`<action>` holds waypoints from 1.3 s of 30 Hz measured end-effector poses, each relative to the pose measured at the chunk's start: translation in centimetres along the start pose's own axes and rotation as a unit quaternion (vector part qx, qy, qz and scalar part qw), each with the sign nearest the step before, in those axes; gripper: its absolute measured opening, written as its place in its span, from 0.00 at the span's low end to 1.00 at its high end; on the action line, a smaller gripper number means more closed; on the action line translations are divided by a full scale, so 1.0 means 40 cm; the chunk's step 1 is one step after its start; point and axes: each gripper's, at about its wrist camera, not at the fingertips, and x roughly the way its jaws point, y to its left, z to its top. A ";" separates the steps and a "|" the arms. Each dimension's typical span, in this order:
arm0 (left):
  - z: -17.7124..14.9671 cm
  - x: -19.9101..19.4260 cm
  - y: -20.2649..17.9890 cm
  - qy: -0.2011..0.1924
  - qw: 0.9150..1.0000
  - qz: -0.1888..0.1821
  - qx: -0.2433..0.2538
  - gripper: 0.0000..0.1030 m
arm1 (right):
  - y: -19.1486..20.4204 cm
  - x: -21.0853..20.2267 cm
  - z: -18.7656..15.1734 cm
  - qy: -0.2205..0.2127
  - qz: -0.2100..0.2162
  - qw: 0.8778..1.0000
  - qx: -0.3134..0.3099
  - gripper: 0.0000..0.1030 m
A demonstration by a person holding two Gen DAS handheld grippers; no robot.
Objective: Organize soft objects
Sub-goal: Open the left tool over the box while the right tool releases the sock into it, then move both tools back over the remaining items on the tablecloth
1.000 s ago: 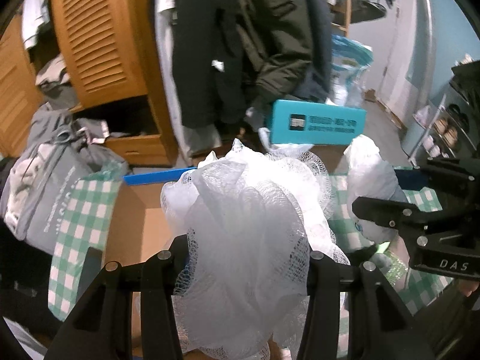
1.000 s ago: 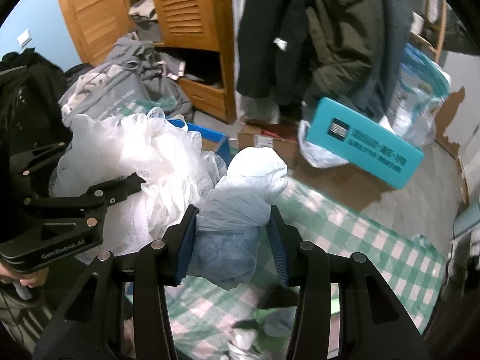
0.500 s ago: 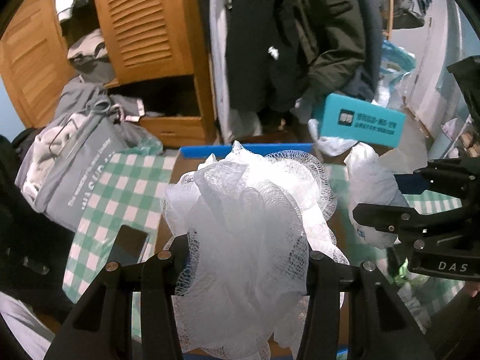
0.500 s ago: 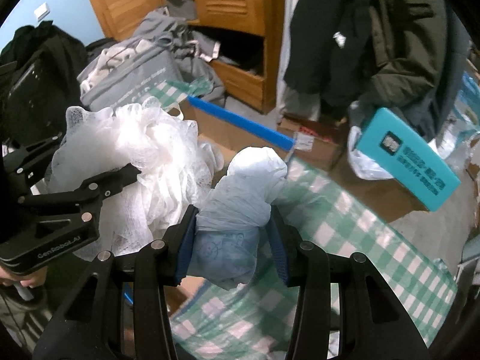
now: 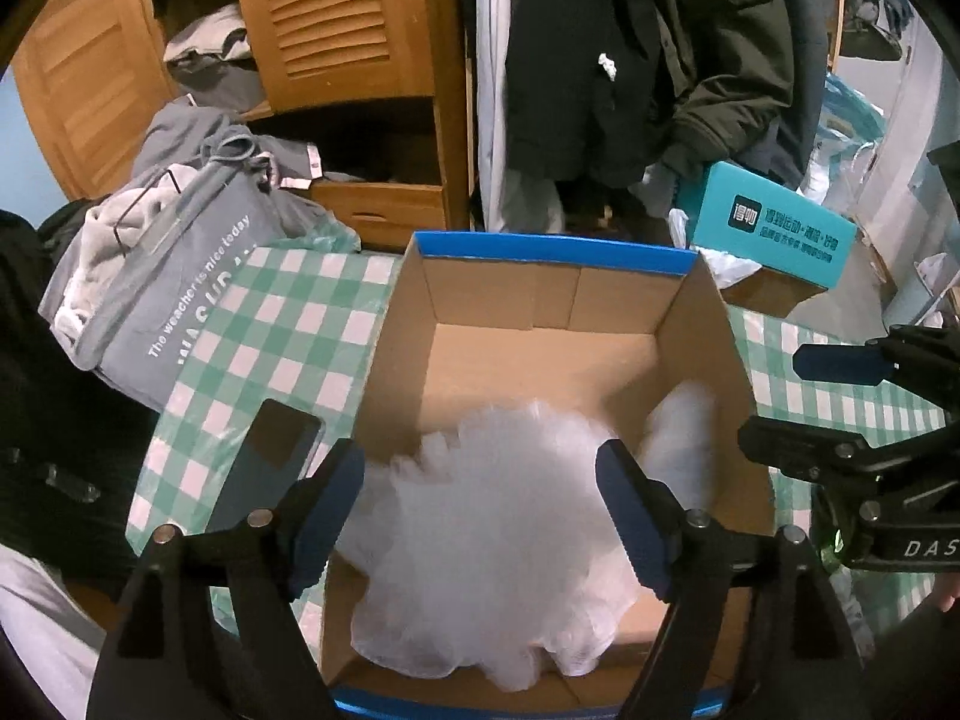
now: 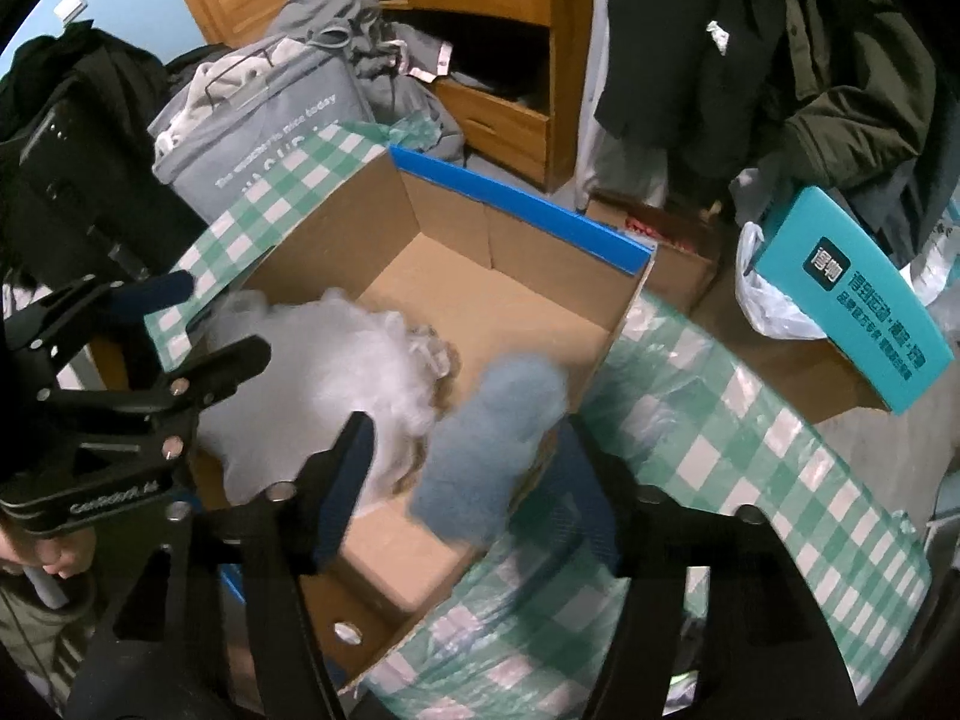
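Observation:
An open cardboard box with blue rim (image 5: pixel 552 252) (image 6: pixel 516 198) stands on the green checked cloth. A white mesh bath puff (image 5: pixel 486 510) (image 6: pixel 324 372), blurred by motion, is in the box below my open left gripper (image 5: pixel 480 480). A pale blue soft bundle (image 6: pixel 492 444), also blurred, is dropping at the box's right wall, below my open right gripper (image 6: pixel 474 468); it shows white in the left wrist view (image 5: pixel 684 438). The left gripper appears in the right wrist view (image 6: pixel 180 330), the right gripper in the left wrist view (image 5: pixel 840 408).
A grey laundry bag (image 5: pixel 162 264) full of clothes sits left of the cloth. A teal box (image 5: pixel 774 234) lies behind right on cardboard. A wooden wardrobe (image 5: pixel 336 36) and hanging dark coats (image 5: pixel 630 48) stand behind. A dark phone (image 5: pixel 264 468) lies on the cloth left of the box.
Both grippers have opened and let go. The mesh puff and the blue bundle have left the jaws and fallen into the box. Both cameras now look down into the box.

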 end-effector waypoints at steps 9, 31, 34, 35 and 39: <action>0.003 -0.020 -0.056 -0.005 1.000 -0.014 0.028 0.82 | -0.028 -0.028 -0.015 -0.012 -0.011 1.000 0.010 0.74; 0.004 -0.070 -0.244 -0.033 0.992 -0.028 0.115 0.87 | -0.194 -0.159 -0.136 -0.033 -0.043 0.994 0.091 0.75; 0.001 -0.067 -0.278 -0.030 0.991 -0.034 0.128 0.87 | -0.220 -0.175 -0.157 -0.034 -0.049 0.993 0.101 0.75; -0.001 -0.067 -0.291 -0.030 0.990 -0.038 0.134 0.87 | -0.230 -0.180 -0.165 -0.034 -0.052 0.993 0.104 0.76; -0.009 -0.068 -0.342 -0.028 0.986 -0.046 0.156 0.87 | -0.270 -0.199 -0.201 -0.034 -0.063 0.990 0.120 0.76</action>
